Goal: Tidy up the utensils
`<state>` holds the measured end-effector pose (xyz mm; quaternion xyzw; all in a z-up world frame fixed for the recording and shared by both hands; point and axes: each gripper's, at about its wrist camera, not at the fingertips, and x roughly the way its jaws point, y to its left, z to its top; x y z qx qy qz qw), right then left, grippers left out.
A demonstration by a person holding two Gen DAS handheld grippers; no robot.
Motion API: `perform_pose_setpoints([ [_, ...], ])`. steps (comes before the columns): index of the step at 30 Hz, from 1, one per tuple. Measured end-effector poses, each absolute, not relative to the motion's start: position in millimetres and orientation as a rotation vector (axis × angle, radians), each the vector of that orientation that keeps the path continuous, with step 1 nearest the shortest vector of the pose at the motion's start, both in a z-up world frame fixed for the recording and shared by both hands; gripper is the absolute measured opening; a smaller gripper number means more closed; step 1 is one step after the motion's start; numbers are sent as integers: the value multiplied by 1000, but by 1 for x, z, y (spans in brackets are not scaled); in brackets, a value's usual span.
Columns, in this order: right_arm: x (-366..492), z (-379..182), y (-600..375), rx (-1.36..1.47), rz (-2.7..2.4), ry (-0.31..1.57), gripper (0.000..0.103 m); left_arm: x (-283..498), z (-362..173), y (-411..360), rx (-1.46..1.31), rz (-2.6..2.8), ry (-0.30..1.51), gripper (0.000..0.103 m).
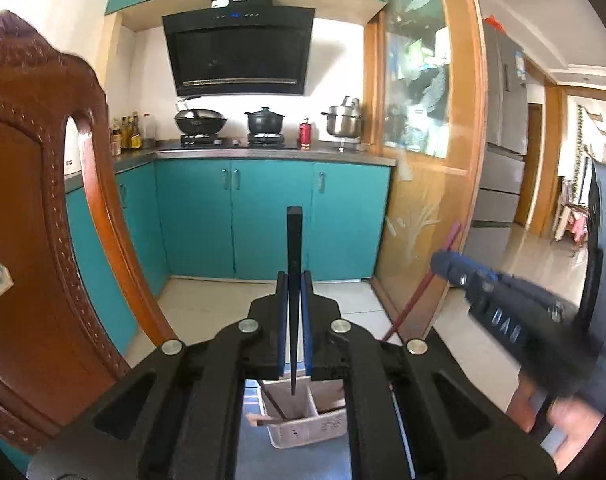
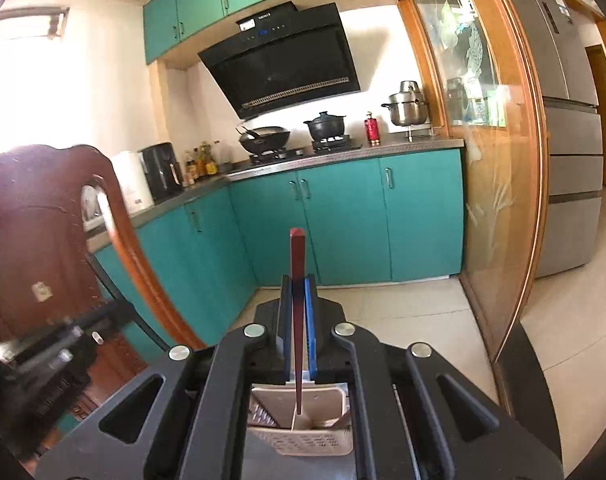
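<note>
My left gripper (image 1: 294, 280) is shut on a black chopstick (image 1: 294, 248), held upright with its thin tip over the left compartment of a white utensil holder (image 1: 303, 434). A dark chopstick (image 1: 271, 399) leans inside that compartment. My right gripper (image 2: 299, 284) is shut on a red-brown chopstick (image 2: 297, 264), its tip above the divider of the same holder (image 2: 303, 444). The right gripper (image 1: 503, 300) also shows blurred at the right of the left wrist view, with its red chopstick (image 1: 423, 280) slanting down.
A carved wooden chair back (image 1: 35, 220) stands close on the left. Teal kitchen cabinets (image 1: 271, 216) and a stove counter with pots (image 1: 263, 120) lie ahead. A glass sliding door (image 1: 423, 160) and a fridge (image 2: 567, 140) are on the right.
</note>
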<state>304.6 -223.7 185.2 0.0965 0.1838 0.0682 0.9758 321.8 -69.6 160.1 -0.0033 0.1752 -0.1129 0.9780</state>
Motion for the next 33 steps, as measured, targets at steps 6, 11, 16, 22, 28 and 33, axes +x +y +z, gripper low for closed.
perform_pose_setpoints([
  [6,332,116,-207,134,106,426,7,357,90,-68,-28,-187,442,7],
  [11,335,85,-202,93,110,447,7,359,66,-61,-46,-183,475,7],
  [16,307,91,-212,126,99,411,40,328,74,-55,-46,-181,437,34],
  [22,211,116,-245,168,76,297,78,239,85,-49,20,-145,326,72],
  [28,116,89,-268,143,1,332,96,128,77,-40,14,-81,257,95],
  [33,62,71,-271,169,-37,395,100,74,74,-40,31,-73,260,99],
])
